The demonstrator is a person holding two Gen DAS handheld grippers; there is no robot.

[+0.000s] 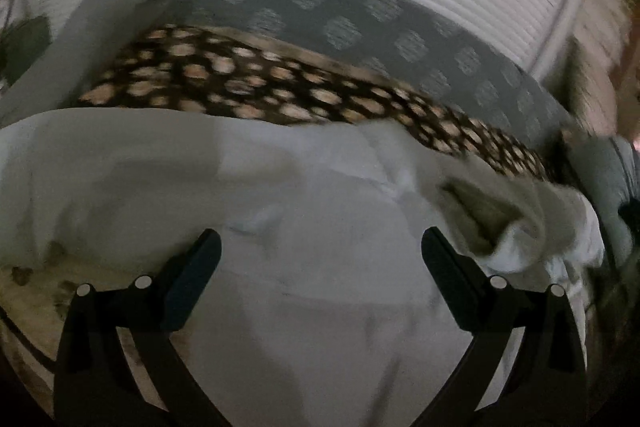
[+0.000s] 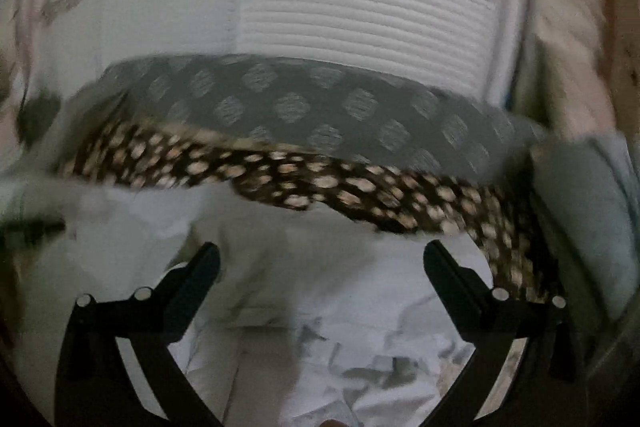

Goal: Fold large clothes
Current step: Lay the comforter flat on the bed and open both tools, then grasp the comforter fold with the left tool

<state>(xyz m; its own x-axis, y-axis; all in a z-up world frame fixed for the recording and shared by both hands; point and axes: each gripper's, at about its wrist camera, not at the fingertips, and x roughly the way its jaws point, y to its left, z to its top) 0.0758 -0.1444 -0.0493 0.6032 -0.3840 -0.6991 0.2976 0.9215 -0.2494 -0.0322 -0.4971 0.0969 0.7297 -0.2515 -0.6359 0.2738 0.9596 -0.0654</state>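
A large white garment (image 1: 304,211) lies spread over the bed, with a bunched, fluffy part (image 1: 532,223) at its right. My left gripper (image 1: 320,247) hovers above it, open, with nothing between its black fingers (image 1: 200,267). In the right wrist view the same white garment (image 2: 320,287) fills the lower half, creased near the bottom. My right gripper (image 2: 320,263) stands wide open over it, its fingers (image 2: 452,275) apart from the cloth. Both views are blurred by motion.
Beyond the garment lies a brown blanket with pale spots (image 1: 248,79) (image 2: 320,183), then a grey bedcover with light diamond patches (image 1: 360,23) (image 2: 320,107). A white slatted wall (image 2: 360,23) stands behind. A grey cushion (image 2: 588,207) sits at the right.
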